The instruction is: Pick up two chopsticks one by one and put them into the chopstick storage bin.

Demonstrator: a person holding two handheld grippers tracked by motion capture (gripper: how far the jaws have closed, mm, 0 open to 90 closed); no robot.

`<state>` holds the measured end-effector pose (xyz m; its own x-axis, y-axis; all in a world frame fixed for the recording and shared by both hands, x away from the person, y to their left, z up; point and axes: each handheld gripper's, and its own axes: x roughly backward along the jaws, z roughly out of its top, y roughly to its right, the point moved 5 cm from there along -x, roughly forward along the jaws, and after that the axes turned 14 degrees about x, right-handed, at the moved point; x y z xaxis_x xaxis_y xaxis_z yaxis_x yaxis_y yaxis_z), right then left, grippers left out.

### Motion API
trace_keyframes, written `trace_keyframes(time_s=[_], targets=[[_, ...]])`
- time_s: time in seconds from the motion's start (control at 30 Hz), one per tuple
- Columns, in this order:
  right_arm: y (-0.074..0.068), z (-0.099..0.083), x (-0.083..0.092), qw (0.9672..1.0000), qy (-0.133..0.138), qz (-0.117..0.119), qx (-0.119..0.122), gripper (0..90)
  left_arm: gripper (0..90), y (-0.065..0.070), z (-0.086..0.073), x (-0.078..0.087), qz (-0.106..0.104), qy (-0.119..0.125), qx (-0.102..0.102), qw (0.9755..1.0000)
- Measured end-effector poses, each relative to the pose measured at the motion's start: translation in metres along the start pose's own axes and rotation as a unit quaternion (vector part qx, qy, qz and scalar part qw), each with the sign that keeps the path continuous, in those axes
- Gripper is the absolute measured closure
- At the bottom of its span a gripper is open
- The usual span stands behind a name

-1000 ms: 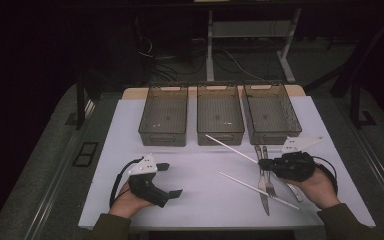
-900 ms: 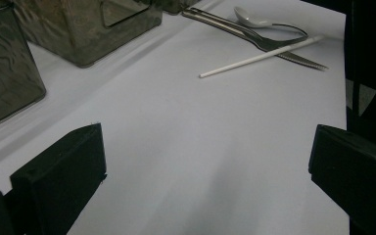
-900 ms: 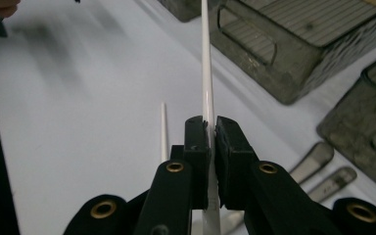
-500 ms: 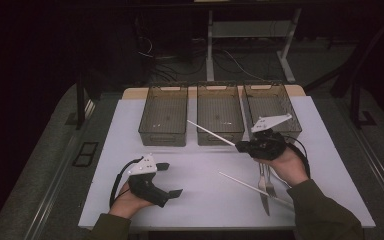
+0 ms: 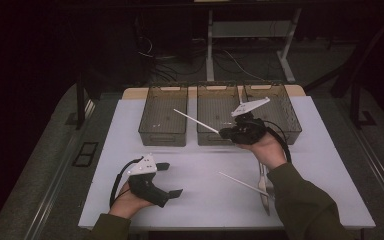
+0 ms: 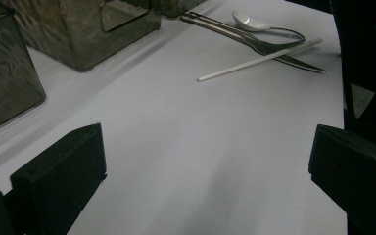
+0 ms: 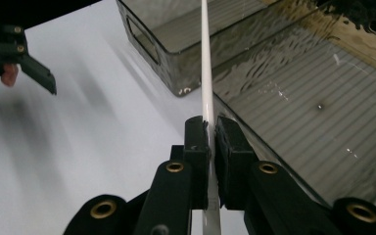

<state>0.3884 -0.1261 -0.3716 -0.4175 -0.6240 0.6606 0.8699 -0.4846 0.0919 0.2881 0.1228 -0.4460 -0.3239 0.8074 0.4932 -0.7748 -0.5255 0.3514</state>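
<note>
Your right gripper (image 5: 228,133) fingers are clamped on the chopstick (image 5: 196,121); its long axis runs far-left over the middle bin (image 5: 215,139). Left gripper (image 5: 169,179) rests wide open, empty, on the bench (image 5: 205,200).

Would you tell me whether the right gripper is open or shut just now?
Shut: the right gripper has its black jaws clamped on the thin white chopstick.

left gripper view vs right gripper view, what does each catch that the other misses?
Left gripper view: the second chopstick lying on the table across a knife, a spoon beside them, and the left gripper with jaws wide apart.

Right gripper view: the right gripper shut on a white chopstick at the rim of a bin.

Both: the white table and smoky plastic bins.
</note>
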Motion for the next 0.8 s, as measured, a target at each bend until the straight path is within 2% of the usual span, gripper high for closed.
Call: trace_keyframes(time_s=[0.27, 0.77, 0.8], targets=[[0.006, 0.021, -0.019, 0.9999, -0.008, -0.001, -0.009, 84.0, 0.0, 0.001, 0.000, 0.000, -0.003, 0.002, 0.000, 1.0000], [0.016, 0.060, -0.085, 0.9984, -0.046, -0.009, -0.032, 83.9, 0.0, 0.002, 0.000, 0.000, -0.009, 0.004, -0.002, 0.9999], [0.016, 0.060, -0.085, 0.9984, -0.046, -0.009, -0.032, 83.9, 0.0, 0.002, 0.000, 0.000, -0.010, 0.005, -0.002, 0.9999]])
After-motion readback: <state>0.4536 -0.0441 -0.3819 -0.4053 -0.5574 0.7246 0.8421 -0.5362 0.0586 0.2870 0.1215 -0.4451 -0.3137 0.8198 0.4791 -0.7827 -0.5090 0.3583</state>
